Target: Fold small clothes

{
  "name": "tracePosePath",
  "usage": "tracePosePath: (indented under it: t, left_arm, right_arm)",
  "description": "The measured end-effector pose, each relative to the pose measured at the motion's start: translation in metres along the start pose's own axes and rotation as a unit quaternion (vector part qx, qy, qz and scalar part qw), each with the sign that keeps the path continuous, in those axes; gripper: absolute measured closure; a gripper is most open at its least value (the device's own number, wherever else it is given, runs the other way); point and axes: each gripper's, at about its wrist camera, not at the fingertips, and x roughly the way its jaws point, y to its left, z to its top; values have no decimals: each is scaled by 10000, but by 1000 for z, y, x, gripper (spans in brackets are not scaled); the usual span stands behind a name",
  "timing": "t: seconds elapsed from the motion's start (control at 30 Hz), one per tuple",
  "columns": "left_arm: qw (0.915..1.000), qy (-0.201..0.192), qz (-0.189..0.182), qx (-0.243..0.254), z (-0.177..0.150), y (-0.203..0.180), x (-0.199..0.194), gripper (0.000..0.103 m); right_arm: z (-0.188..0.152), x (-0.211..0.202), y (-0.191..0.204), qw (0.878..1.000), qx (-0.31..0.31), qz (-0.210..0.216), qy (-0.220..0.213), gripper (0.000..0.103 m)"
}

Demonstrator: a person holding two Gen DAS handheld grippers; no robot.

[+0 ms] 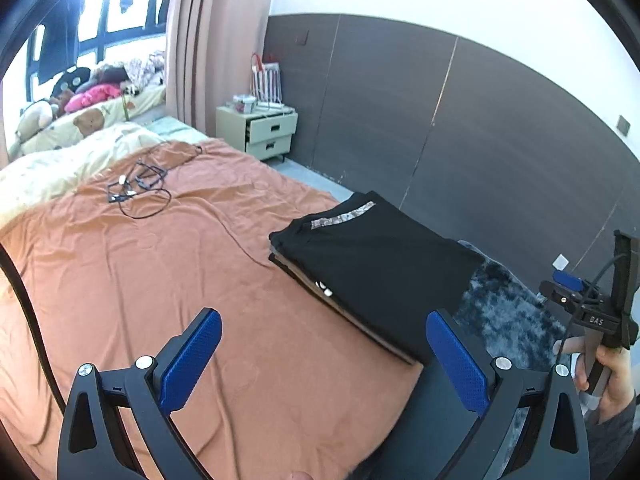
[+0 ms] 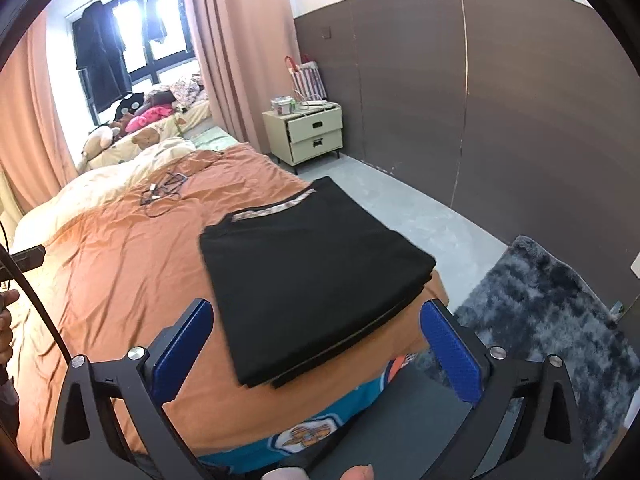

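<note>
A stack of folded clothes, topped by a black garment [image 1: 372, 264] with a patterned neckband, lies on the orange bedspread [image 1: 152, 264] near the bed's right corner. It also shows in the right wrist view [image 2: 312, 272]. My left gripper [image 1: 324, 344] is open and empty above the bedspread, just left of the stack. My right gripper [image 2: 316, 344] is open and empty, held over the near edge of the stack. The right gripper's body shows at the far right of the left wrist view [image 1: 600, 312], held in a hand.
Tangled black cables [image 1: 140, 188] lie on the bedspread further up. Pillows and soft toys [image 1: 80, 116] are at the head of the bed. A cream nightstand [image 2: 316, 136] stands by the dark wall panel. A grey shaggy rug [image 2: 540, 320] covers the floor at right.
</note>
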Motion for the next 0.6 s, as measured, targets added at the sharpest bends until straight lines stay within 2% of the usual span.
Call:
tracePosePath:
  t: [0.13,0.6]
  left_arm:
    - [9998,-165,-50,-56,-20,-4,-37,0]
    - [9966,-678,432,-165,-106,-21,-123,0]
  right_arm:
    - [-15,-22,1,9999,61,84,19,0]
    - [-70,-87,4,9988,-163,352,-295,0]
